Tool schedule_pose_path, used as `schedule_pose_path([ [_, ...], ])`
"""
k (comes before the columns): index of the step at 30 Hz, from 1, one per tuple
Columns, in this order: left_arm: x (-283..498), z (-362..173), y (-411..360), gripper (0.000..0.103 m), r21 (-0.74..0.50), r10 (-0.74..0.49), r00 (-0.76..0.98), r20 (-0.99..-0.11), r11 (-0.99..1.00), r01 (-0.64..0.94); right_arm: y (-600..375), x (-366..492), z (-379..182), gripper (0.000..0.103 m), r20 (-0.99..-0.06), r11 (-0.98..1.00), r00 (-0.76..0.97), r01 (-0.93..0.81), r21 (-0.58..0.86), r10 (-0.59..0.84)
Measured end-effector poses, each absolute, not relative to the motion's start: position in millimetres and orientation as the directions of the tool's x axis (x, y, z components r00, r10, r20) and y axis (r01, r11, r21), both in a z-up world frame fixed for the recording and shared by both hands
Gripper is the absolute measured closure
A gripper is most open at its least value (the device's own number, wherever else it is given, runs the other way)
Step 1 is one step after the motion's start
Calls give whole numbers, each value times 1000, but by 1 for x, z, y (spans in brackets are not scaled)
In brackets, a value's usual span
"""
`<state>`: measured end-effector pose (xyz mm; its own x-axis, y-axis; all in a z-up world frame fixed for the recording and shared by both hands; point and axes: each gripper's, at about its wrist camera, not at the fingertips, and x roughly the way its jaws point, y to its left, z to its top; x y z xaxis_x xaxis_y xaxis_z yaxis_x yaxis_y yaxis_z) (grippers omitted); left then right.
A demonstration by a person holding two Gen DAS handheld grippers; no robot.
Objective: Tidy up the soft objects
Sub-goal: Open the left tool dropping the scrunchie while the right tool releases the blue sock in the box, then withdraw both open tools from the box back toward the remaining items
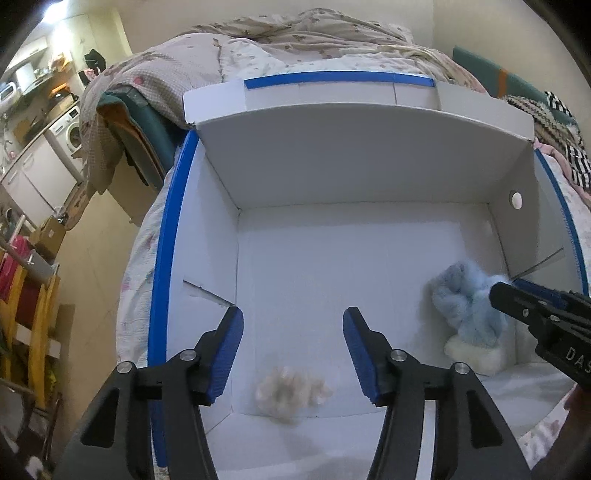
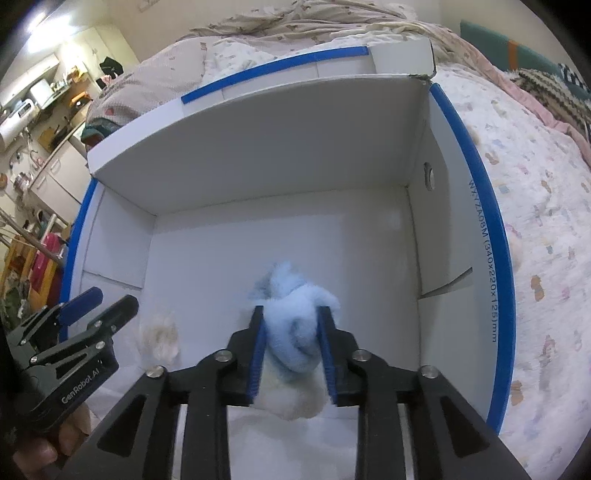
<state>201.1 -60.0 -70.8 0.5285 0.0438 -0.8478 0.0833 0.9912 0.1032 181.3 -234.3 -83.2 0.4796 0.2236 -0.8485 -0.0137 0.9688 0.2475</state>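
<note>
Through the left wrist view I look down into a white cardboard box (image 1: 332, 166) with blue-edged flaps, set on a bed (image 1: 140, 258) under a pale printed quilt. A rumpled blanket (image 1: 295, 33) lies at twelve o'clock, and a washing machine (image 1: 70, 131) and cabinets stand in the room at ten o'clock. My left tongs (image 1: 293, 354) stand released, wide apart, nothing between the blue pads. A small cream fluff ball (image 1: 291, 397) rests on the box floor at six o'clock, just below the gap and clear of both pads. At three o'clock a blue and cream plush toy (image 1: 467, 310) lies by the right wall, with the right tongs reaching in on it.

Through the right wrist view I see the same box (image 2: 258, 147) on the quilted bed (image 2: 546, 221), the room's shelves at nine o'clock. My right tongs (image 2: 291, 350) stand partly open with the plush toy (image 2: 295, 321) between the pads; its fur brushes both, but I cannot tell whether they press it. The fluff ball (image 2: 162, 336) sits at eight o'clock, beside the left tongs (image 2: 99, 301).
</note>
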Motion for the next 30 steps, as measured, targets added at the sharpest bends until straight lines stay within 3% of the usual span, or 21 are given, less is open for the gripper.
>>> schedule_pose_path([
  [1,200,-70,-60,47,100,41,531,-847,992,83,-235,181,-82,41,-843,967,485,-14,256,230],
  [6,193,-59,-56,39,74,25,558,-829,995,65,-238,179,-71,17,-808,950,521,-16,312,274],
  [8,191,-57,-55,38,55,12,555,-832,997,62,-238,178,-69,3,-800,948,532,-16,318,277],
  [17,185,-47,-56,38,35,-8,578,-816,997,64,-234,178,-57,0,-768,953,580,-49,301,272],
  [24,178,-41,-57,38,102,40,605,-795,992,70,-238,175,-55,0,-764,954,589,-40,298,264],
  [30,169,-31,-43,38,67,35,620,-784,997,29,-239,169,-50,0,-756,956,604,-35,290,252],
])
